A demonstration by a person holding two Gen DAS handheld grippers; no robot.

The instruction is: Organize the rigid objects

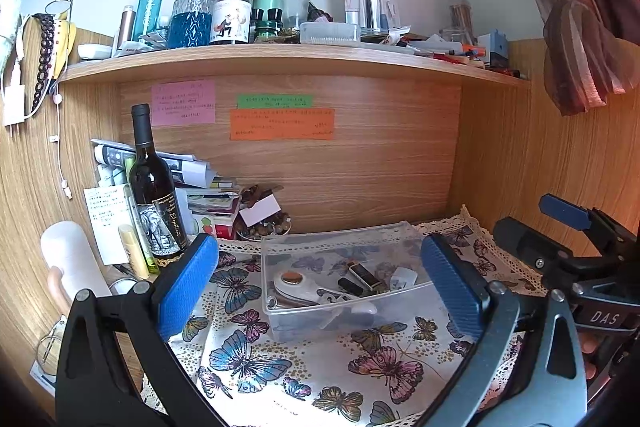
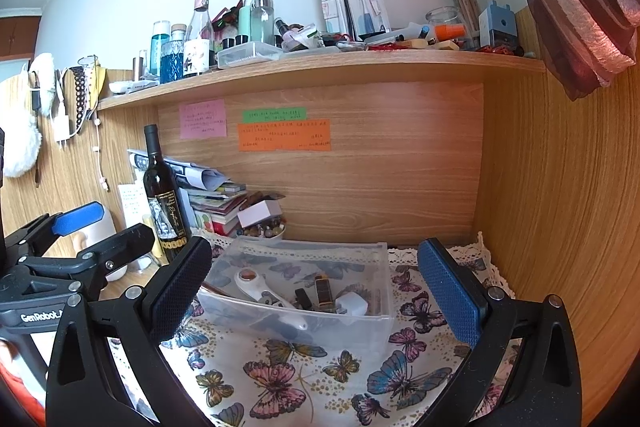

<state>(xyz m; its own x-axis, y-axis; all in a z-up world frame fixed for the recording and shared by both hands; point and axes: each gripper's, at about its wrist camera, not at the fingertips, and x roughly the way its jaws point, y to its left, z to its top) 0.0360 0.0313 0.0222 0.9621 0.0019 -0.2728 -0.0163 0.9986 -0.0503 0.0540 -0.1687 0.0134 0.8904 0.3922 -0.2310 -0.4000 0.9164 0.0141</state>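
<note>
A clear plastic bin point(image 1: 280, 311) sits on the butterfly cloth point(image 1: 280, 379) in the desk alcove. It holds a white rotary cutter point(image 1: 294, 289), dark lipstick-like tubes point(image 1: 362, 273) and a small white block point(image 1: 402, 277). My left gripper point(image 1: 320, 279) is open and empty, held in front of the bin. My right gripper point(image 2: 316, 291) is open and empty too, facing the same bin point(image 2: 376, 259) with the cutter point(image 2: 260, 289) and white block point(image 2: 352, 305) inside. Each gripper shows at the edge of the other's view.
A dark wine bottle point(image 1: 154, 187) stands at the left next to stacked papers and books point(image 1: 208, 191). A bowl of small items point(image 1: 264, 227) sits behind the bin. A white mug point(image 1: 70, 259) is far left. The upper shelf point(image 1: 280, 61) is crowded with bottles.
</note>
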